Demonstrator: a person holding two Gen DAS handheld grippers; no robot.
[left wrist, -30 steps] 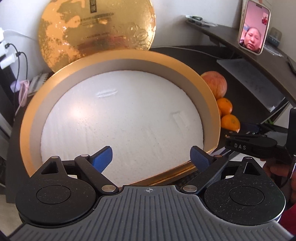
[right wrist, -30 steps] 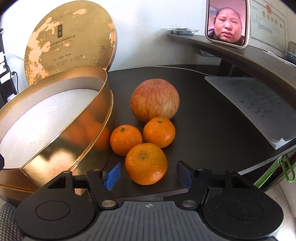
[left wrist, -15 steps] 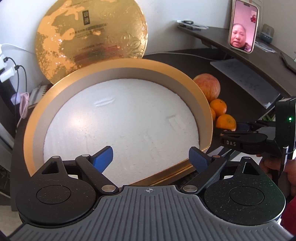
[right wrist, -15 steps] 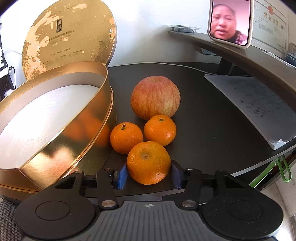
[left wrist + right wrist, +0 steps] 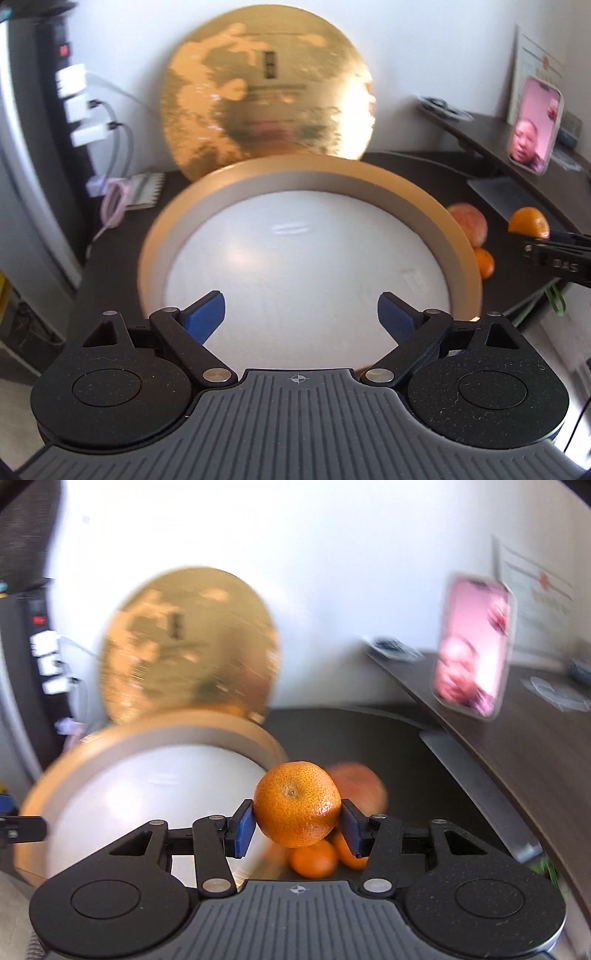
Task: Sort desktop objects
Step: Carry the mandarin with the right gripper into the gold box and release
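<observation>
So the right gripper [image 5: 297, 825] has its pads squeezed on 1 tangerine [image 5: 297, 803], lifted clear of the desk [image 5: 369, 734], beside the gold box [image 5: 155, 734]. The apple [image 5: 364, 784] and 2 more tangerines [image 5: 314, 860] sit below. Left gripper [image 5: 301, 314] hangs over the box, jaws wide, holding nothing. Looks like the carry step; next it needs swinging over the rim and letting go low.

Black tool [image 5: 297, 825]; blue pads [image 5: 244, 827]; ribbed grey base.
</observation>
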